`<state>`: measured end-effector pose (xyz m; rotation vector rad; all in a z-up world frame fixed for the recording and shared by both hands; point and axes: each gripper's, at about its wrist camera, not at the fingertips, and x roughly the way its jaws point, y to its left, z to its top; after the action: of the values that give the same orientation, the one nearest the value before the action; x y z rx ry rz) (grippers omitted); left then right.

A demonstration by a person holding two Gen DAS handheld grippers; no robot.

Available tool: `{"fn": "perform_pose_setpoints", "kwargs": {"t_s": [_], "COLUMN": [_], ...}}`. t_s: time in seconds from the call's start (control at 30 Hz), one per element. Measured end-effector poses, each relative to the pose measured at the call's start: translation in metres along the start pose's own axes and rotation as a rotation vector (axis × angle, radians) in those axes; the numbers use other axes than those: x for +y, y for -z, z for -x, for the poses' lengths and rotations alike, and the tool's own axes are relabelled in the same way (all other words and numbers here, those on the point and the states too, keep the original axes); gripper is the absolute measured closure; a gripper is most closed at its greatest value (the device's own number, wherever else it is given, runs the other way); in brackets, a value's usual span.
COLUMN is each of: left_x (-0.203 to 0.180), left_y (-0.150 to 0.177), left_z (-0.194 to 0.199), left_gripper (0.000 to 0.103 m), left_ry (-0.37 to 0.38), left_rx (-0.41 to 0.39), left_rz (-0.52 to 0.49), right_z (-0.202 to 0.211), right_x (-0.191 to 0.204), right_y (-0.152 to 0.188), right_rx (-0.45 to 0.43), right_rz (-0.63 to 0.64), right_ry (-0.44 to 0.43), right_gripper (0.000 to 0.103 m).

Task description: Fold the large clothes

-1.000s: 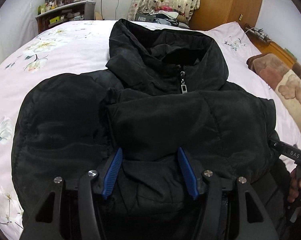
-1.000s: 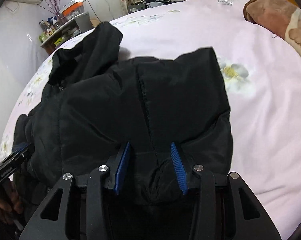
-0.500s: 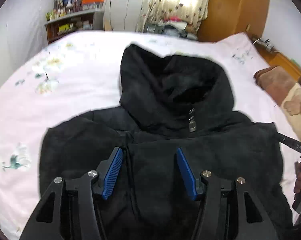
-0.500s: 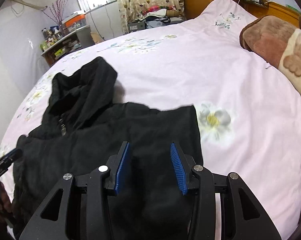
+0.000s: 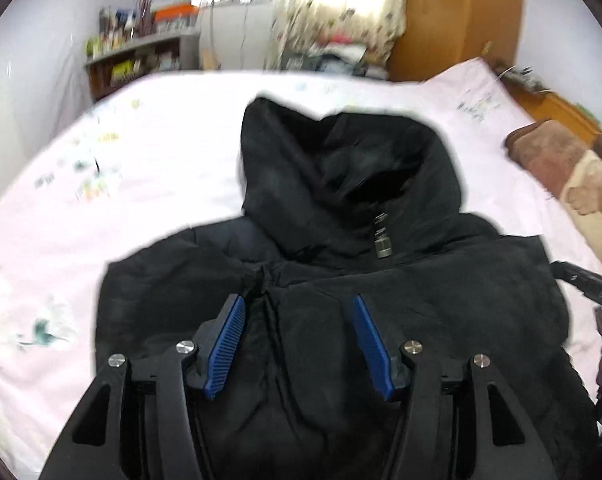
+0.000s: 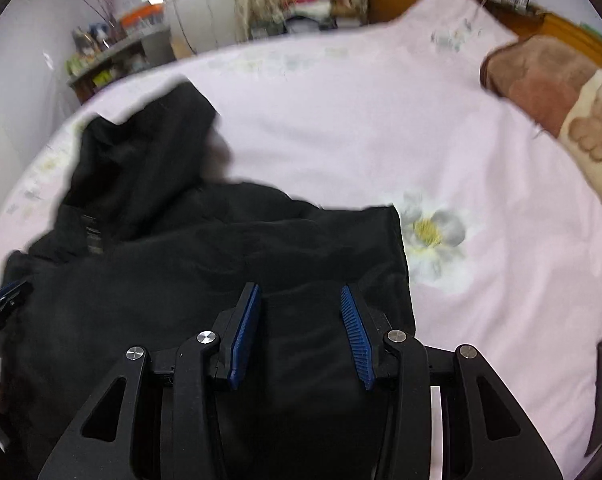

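Now | black jacket (image 5: 381,300) on bed (image 5: 161,140) | left claw (image 5: 297,320), right claw (image 6: 301,312) agape

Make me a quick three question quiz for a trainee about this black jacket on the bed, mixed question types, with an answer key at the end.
1. True or false: the black jacket lies on the pink floral bedsheet with its hood pointing away from the cameras.
2. Multiple choice: the jaws of the left gripper and the right gripper are: A) both spread apart, with jacket fabric beneath them; B) both clamped shut on a sleeve; C) one shut, one spread.
3. Fill in: the metal zipper pull sits just below the ____.

Key: 1 true. 2 A. 3 hood.
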<state>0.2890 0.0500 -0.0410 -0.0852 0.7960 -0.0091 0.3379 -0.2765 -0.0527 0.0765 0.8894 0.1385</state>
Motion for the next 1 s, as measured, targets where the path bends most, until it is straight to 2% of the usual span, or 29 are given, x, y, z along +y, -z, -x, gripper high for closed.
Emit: {"fn": "perform_pose_setpoints", "kwargs": {"t_s": [0.03,0.1,0.23,0.4,0.53,0.7,1.0], "left_x": [0.000,0.000,0.004,0.002,0.003,0.008,0.003], "left_y": [0.005,0.018,0.044,0.047,0.043,0.043,0.061], "left_z": [0.012,0.017,-0.019,-0.026,-0.018,0.022,0.120], "left_gripper": [0.044,0.044,0.042,0.042,0.043,0.043,0.043], "left_ry": [0.015,0.021,-0.022,-0.036,-0.037,-0.037,-0.028], "left_rx": [-0.020,-0.006,0.118,0.106,0.122,0.087,0.012], "left_rz": [0.000,-0.004,0.000,-0.003,0.013,0.038,0.031], "right_z": [0.013,0.021,-0.003,-0.026,-0.023,0.016,0.118], "right_x": [0.006,0.019,0.039,0.039,0.041,0.042,0.054], "right_y": [0.007,0.022,0.044,0.052,0.050,0.055,0.082], "right_rx": [-0.012,-0.002,0.085,0.133,0.142,0.106,-0.005], "right_rz": [-0.001,0.013,0.060,0.068,0.065,0.041,0.035], "right_ry": [-0.028,-0.055,-0.051,-0.034,-0.025,-0.030,-0.058], "right_gripper": [0.060,0.060,0.060,0.060,0.060,0.060,0.060]}}
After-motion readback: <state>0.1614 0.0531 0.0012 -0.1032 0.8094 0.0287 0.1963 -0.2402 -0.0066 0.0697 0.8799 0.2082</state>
